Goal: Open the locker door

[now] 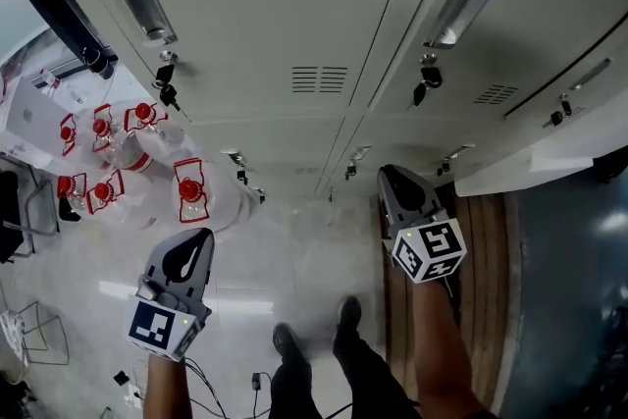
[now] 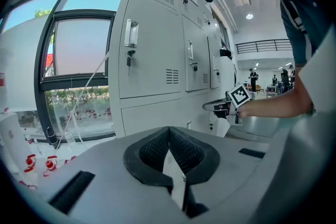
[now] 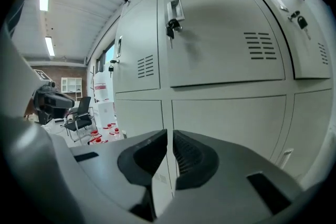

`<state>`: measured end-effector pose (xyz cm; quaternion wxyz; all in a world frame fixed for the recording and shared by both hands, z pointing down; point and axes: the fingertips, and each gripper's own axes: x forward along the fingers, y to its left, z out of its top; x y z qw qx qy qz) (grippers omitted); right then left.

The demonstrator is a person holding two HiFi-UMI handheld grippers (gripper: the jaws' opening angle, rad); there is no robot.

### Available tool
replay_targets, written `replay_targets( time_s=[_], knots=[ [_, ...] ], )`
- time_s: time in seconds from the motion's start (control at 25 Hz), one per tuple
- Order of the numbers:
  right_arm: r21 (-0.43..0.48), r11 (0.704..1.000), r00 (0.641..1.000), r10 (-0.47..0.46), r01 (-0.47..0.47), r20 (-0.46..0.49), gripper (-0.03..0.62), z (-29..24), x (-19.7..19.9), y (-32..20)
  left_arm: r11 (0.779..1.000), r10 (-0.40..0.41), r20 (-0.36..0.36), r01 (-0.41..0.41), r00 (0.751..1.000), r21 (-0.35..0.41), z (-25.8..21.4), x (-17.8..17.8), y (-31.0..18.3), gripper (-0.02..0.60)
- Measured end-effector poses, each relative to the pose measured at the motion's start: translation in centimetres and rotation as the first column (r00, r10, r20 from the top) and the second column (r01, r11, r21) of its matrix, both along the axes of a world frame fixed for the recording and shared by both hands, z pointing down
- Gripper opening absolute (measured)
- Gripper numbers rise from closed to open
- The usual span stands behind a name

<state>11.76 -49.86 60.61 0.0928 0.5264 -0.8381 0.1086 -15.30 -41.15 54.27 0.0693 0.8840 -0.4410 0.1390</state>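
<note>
A bank of pale grey lockers [image 1: 285,15] fills the top of the head view, its doors shut. One door has a recessed handle [image 1: 142,3] with a key [image 1: 165,78] hanging below it. The door to its right has its own handle [image 1: 461,10] and key [image 1: 427,78]. My left gripper [image 1: 188,255] is low at the left, shut and empty, away from the doors. My right gripper [image 1: 397,183] is also shut and empty, near the lower lockers. In the right gripper view the jaws [image 3: 170,135] point at a door below a handle [image 3: 175,8]. The left gripper's [image 2: 169,131] jaws touch.
Several clear water bottles with red labels [image 1: 191,191] stand on the floor at the left. A chair [image 1: 15,211] is at the far left. A pale panel [image 1: 530,162] juts out from the lockers at the right. The person's shoes [image 1: 314,334] are below.
</note>
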Motion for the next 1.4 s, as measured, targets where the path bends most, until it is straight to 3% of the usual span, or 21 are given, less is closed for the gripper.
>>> replay_targets(
  time_s=[0.56,0.92,1.4],
  knots=[
    [-0.057,0.998,1.0,-0.024,0.023,-0.02,0.038,10.3,-1.0,-4.5,0.998,-0.025,0.01,0.026,1.0,-0.052,7.5,0.0,-2.3,0.017],
    [-0.083,0.996,0.998,-0.029,0.024,-0.062,0.042,14.6,-1.3,-6.7,0.997,-0.039,-0.003,0.039,0.999,-0.064,10.0,-0.3,-3.1,0.017],
    [-0.058,0.998,0.988,-0.029,0.02,-0.149,0.121,16.7,-2.4,-9.0,0.994,-0.054,0.015,0.056,0.998,-0.097,12.3,-1.0,-3.7,0.017]
  ],
)
